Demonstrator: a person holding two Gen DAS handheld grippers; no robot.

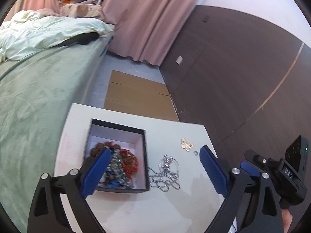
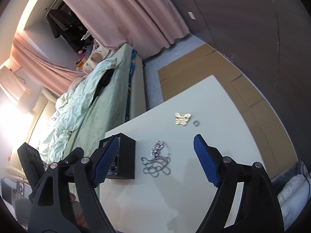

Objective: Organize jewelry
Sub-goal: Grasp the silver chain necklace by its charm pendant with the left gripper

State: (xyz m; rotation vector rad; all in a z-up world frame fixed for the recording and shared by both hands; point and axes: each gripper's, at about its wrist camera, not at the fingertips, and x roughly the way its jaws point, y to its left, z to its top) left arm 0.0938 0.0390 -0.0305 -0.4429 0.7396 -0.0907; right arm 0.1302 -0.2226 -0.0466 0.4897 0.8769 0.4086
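Your left hand-held gripper (image 1: 153, 171) stands wide with nothing between its blue ribbed pads; its left pad hangs over the open black square box with a white lining (image 1: 144, 155), its right pad over the bare white bench (image 1: 175, 209). Your right hand-held gripper (image 2: 155, 161) is also spread wide and empty above the bench. The box sits near the bench's left edge, beside the bed with the pale green sheet (image 1: 38, 101), and holds a heap of red, brown and blue beaded jewelry (image 1: 124, 163). A silver ball-chain necklace (image 2: 156, 164) lies in a loose pile just right of the box, touching its side. Further back rest a gold butterfly-shaped brooch (image 2: 182, 118) and, just beside it, a small silver ring (image 2: 196, 123).
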